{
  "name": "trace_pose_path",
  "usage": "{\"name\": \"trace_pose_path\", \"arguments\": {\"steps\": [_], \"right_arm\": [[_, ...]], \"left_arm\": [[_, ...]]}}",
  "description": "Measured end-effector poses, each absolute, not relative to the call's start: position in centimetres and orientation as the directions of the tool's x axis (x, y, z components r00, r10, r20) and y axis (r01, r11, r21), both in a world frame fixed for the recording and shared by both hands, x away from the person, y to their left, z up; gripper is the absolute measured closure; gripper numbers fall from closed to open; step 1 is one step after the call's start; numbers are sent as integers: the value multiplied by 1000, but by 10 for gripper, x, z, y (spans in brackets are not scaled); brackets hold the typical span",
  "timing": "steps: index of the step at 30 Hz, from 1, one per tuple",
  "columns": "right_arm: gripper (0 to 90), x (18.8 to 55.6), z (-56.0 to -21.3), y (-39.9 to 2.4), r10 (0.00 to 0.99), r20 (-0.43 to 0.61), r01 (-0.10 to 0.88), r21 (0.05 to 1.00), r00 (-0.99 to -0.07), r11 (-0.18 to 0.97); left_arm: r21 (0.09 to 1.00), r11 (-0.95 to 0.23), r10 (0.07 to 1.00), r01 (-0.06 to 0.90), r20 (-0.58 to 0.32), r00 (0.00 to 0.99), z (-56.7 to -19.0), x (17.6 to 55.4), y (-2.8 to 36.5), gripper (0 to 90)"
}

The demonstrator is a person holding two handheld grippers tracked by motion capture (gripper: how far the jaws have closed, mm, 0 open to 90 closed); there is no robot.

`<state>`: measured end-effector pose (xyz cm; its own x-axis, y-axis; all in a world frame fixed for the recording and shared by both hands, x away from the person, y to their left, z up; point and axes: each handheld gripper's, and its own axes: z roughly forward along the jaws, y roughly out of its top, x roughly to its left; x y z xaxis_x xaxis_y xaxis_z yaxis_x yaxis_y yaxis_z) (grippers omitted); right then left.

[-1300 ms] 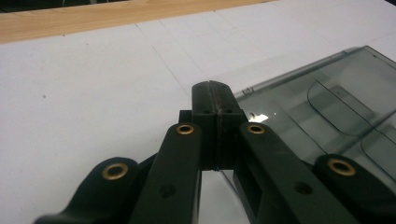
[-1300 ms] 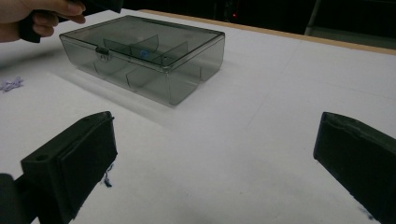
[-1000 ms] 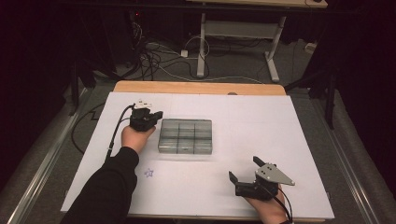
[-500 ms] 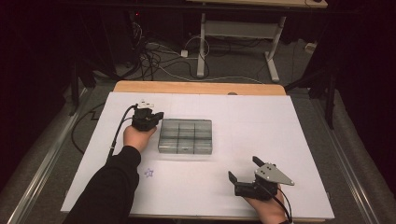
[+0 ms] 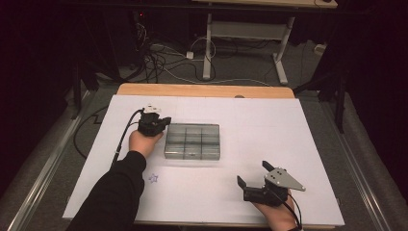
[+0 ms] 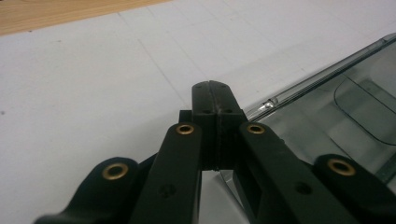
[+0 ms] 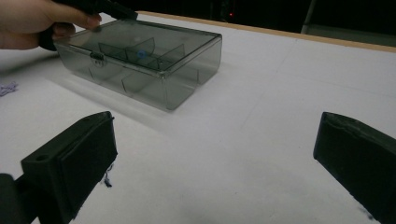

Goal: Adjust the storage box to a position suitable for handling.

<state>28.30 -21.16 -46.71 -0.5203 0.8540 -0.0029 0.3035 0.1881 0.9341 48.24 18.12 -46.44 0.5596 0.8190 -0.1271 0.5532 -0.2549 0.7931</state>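
— Two tongs are on the counter [image 5: 298,125]; how do they stand?

— The left tongs [image 6: 215,95] are pressed together with nothing between, at the left rim of the clear compartment box [image 5: 192,141]. The right tongs [image 5: 251,174] stand wide apart, well away from it.

— Where is the box?

— On the white sheet, lid closed, middle of the counter.

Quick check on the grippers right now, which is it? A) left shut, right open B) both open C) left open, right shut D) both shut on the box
A: in the left gripper view the left gripper has its fingers pressed together with nothing between them, at the edge of the clear compartment box; the right gripper has its fingers spread wide over the white table, well short of the box.
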Motion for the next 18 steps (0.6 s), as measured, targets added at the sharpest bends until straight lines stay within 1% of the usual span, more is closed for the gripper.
{"name": "trace_pose_path", "arguments": {"steps": [3,6,10,13,15,16,18], "right_arm": [[30,284,-465,-214,859,-2,305,934,-511,184],[124,288,-465,-216,866,8,332,925,-499,183],[305,306,-462,-217,875,22,379,906,-484,187],[478,326,-458,-215,881,17,402,894,-474,199],[581,343,-457,-215,878,52,430,885,-476,180],[648,350,-457,-214,881,65,439,883,-468,168],[744,363,-457,-212,885,91,453,880,-456,143]], "left_arm": [[792,-262,813,551,-127,569,-464,479,175,884],[790,-274,806,548,-122,579,-464,475,169,883],[788,-280,801,548,-123,586,-463,471,164,884],[789,-271,802,552,-131,582,-463,470,164,883],[794,-265,799,548,-137,586,-464,470,165,883],[795,-259,798,548,-143,585,-465,470,166,883],[795,-252,798,552,-152,583,-465,470,167,883]]}}
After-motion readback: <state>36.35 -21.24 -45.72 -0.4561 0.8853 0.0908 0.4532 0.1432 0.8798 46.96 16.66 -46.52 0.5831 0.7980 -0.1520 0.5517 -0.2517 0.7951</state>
